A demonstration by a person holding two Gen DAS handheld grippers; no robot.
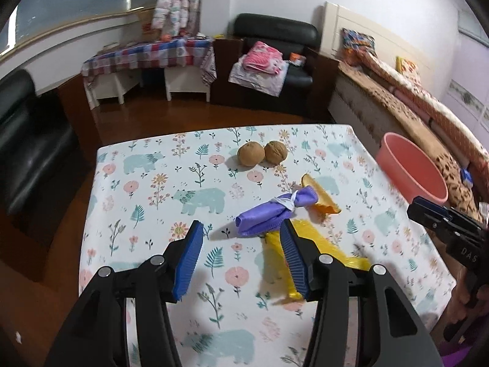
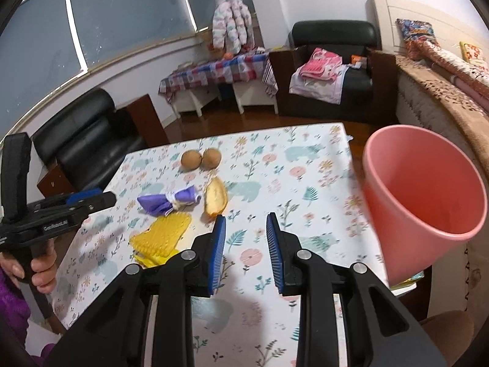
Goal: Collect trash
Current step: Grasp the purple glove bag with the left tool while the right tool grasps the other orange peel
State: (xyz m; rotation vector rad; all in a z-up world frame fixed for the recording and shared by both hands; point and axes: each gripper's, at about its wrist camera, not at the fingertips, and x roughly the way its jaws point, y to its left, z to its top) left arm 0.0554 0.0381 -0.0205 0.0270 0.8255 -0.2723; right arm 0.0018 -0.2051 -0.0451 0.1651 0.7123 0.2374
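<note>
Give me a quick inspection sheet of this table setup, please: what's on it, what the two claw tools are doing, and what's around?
Surface: table under a floral bear-print cloth.
Job's things: purple bundle tied with white string; yellow mesh piece lying beside it; orange peel; pink bin at the table's right edge, open and looking empty.
Clutter: two walnuts touching, near the far edge.
Grippers: left gripper open, just short of the purple bundle; right gripper open, holding nothing, over bare cloth.
Cables: nothing seen.
Surroundings: black armchair with folded laundry, checked side table, bed on the right, wooden floor.
</note>
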